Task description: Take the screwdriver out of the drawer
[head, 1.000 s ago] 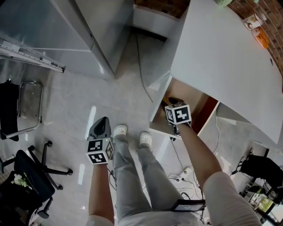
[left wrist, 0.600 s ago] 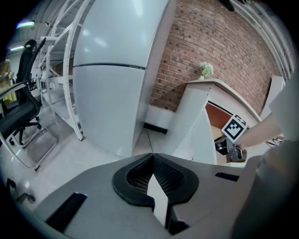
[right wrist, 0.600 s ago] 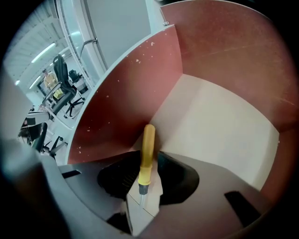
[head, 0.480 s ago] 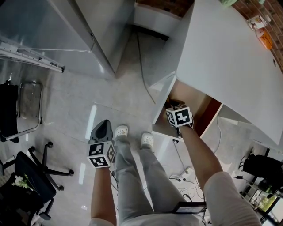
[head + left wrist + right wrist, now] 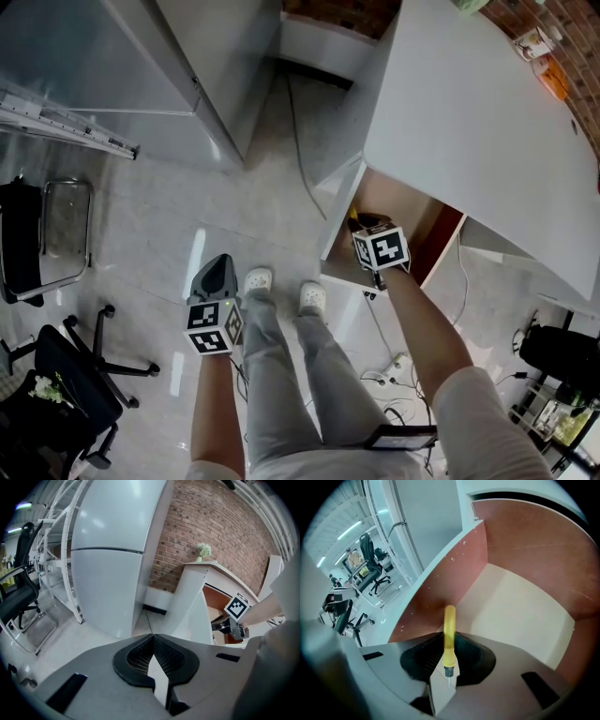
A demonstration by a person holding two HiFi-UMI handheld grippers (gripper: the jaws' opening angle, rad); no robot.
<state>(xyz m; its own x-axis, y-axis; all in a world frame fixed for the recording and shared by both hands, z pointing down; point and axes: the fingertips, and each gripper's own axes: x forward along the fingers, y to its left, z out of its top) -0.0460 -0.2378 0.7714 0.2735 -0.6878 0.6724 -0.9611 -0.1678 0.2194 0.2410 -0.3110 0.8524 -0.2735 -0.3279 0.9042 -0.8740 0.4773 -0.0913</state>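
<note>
Left gripper [image 5: 152,637]: jaws closed, empty, over open floor. Right gripper [image 5: 450,633]: jaws just been closing, clamped on the screwdriver [image 5: 449,619] inside the drawer [image 5: 457,566]. Reddish walls left and behind, pale bottom open rightward. Screwdriver has a slim yellow handle and thin metal shaft.

The drawer [image 5: 412,211] stands pulled out from under the desk [image 5: 469,122], at the right of the head view. The right gripper [image 5: 373,230] reaches down into the drawer near its left wall. Its jaws have just been closing, and the screwdriver [image 5: 449,620] stands between them with its handle pointing toward the drawer's back corner. The left gripper [image 5: 217,267] hangs over the floor well to the left, just beside the person's left shoe [image 5: 255,278]. A cabinet [image 5: 187,56] stands behind it, an office chair [image 5: 70,375] at the lower left. Cables [image 5: 394,370] lie on the floor below the drawer.
</note>
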